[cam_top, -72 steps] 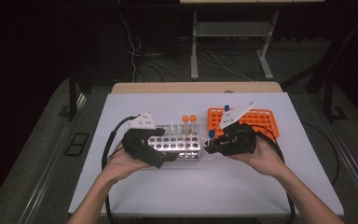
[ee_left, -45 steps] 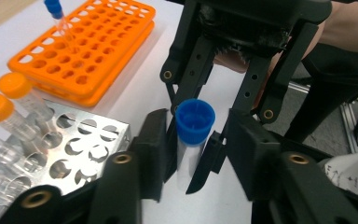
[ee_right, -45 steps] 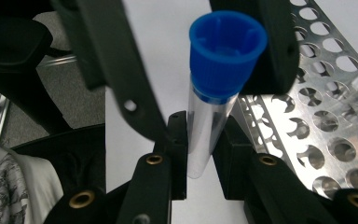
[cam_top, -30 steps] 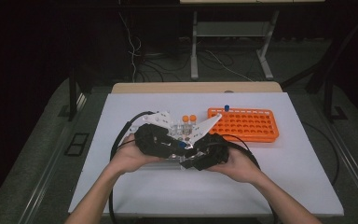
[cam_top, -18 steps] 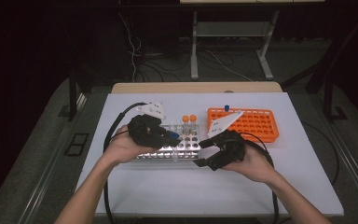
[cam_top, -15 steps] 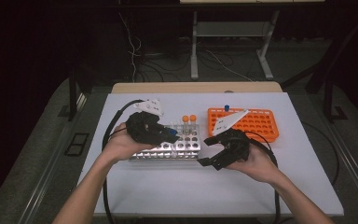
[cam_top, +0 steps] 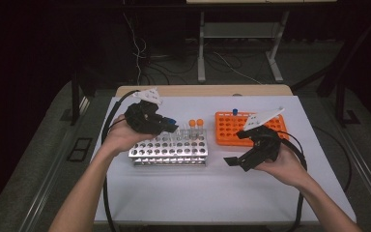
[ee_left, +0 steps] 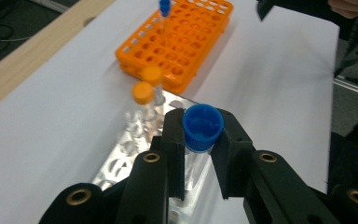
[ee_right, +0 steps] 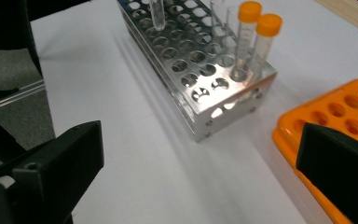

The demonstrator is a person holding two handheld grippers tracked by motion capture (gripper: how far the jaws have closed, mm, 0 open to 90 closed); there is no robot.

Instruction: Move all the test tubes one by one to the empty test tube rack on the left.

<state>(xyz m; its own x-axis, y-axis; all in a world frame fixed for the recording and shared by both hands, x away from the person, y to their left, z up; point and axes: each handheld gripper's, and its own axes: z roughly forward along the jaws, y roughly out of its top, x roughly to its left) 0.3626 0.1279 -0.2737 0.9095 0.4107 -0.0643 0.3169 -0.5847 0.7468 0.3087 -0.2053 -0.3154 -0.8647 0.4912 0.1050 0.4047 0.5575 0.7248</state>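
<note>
While your left gripper (ee_left: 198, 154) clamps the blue-capped tube (ee_left: 203, 127) just under its cap, the step in hand looks like seating that tube into the metal rack (cam_top: 169, 148). In the high view the left gripper (cam_top: 170, 126) sits over the rack's far-left part, at about ten o'clock from the rack's centre, and the right gripper view catches the tube's clear lower end (ee_right: 157, 14) hovering just above a hole there, not yet down in it.

Your right gripper (cam_top: 241, 147) has just been opening; its jaws now stand wide with nothing between them, low over the bare white table (cam_top: 222, 193) at about three o'clock from the rack, between the rack and the orange rack (cam_top: 251, 128). So the handover seems done, and the tube is yours on the left alone.

Two orange-capped tubes (cam_top: 196, 126) stand upright at the rack's far edge, at about one o'clock from its centre, just beside where you are working. One more blue-capped tube (cam_top: 235, 112) stands at the far side of the orange rack, at about one o'clock from the metal rack.

The next move calls for holding the tube upright, centring its tip over an empty hole, and lowering straight down before you let go. Keep clear of the orange caps at your right; a tilted tube would likely catch the rim of the hole. Your free right gripper is well placed to go to the orange rack at its twelve o'clock for the remaining tube.
</note>
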